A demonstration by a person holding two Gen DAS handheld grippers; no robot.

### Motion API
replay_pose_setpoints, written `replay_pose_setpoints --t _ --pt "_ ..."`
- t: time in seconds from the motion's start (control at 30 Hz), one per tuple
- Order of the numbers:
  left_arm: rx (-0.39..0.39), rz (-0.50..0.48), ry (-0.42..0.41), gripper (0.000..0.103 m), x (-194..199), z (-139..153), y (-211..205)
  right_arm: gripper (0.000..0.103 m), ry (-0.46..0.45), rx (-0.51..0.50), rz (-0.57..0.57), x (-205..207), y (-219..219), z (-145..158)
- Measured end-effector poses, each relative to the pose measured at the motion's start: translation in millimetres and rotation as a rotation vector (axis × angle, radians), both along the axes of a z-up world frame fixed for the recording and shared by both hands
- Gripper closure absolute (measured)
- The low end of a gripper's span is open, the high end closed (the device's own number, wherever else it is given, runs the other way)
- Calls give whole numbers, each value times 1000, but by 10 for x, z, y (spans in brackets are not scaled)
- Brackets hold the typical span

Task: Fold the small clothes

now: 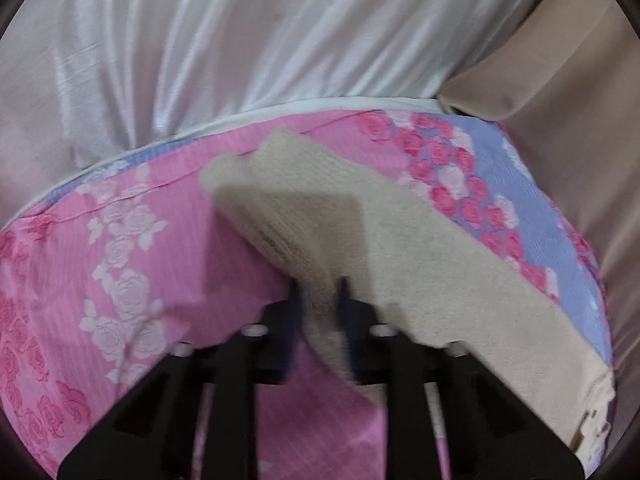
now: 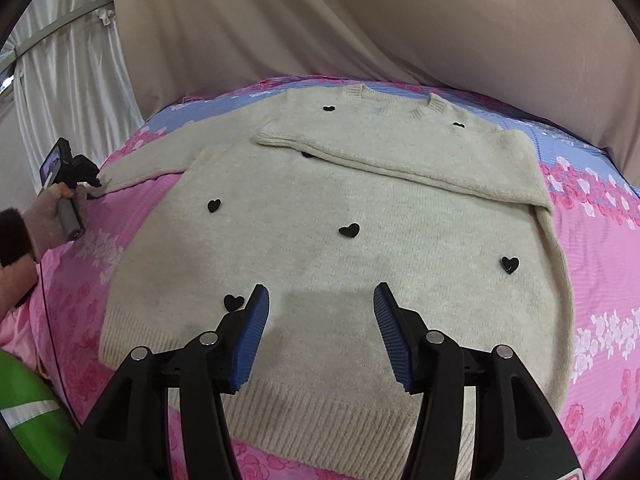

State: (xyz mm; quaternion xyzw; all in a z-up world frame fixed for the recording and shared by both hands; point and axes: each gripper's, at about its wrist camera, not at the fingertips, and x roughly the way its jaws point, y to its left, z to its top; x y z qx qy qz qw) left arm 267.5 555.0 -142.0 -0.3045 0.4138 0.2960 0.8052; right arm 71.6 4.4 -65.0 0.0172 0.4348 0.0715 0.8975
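Sweater [image 2: 328, 248] lay flat on the bed [image 2: 600, 240] ahead of our open, empty right tongs [image 2: 320, 312]. One sleeve [image 2: 384, 156] was folded across the chest; our left tongs [image 1: 318, 300] gripped the other sleeve's cuff [image 1: 320, 308], still outstretched. Body folds remained.

Soft even light, faint shadows; left view motion-blurred, fisheye edges vignetted.
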Motion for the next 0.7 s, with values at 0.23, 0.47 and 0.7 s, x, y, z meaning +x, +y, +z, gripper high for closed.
replay_pose_setpoints --t 0.23,0.47,0.7 --pt "127 -162 -178 94 114 883 -715 49 -8 34 -40 -68 -187 21" --pt "214 -493 -402 94 95 1899 -2382 49 -19 88 -151 -181 -746 7" --pt "113 -809 -391 89 -3 1859 -4306 47 -14 132 -313 -356 -1633 -60"
